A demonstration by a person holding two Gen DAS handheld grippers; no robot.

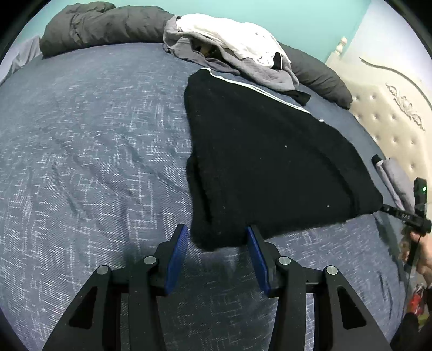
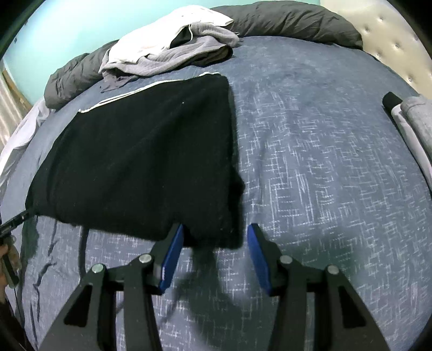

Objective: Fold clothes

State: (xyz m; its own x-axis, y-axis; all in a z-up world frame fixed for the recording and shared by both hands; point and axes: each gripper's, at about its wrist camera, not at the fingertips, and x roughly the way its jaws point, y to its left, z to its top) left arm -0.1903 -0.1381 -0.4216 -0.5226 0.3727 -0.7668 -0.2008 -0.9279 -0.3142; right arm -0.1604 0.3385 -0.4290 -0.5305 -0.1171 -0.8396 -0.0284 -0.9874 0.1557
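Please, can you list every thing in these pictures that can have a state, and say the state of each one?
Black knit garment with white trim: lying flat on the bed, near corners between open jaws.
Heap of white and grey clothes: crumpled, unfolded.
Dark grey duvet: bunched at the far edge.
Grey folded clothes: stacked beside the headboard.
Left gripper: open.
Right gripper: open.

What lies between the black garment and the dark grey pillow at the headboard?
In the right wrist view, only bare blue bedspread lies between the black garment and the dark grey pillow.
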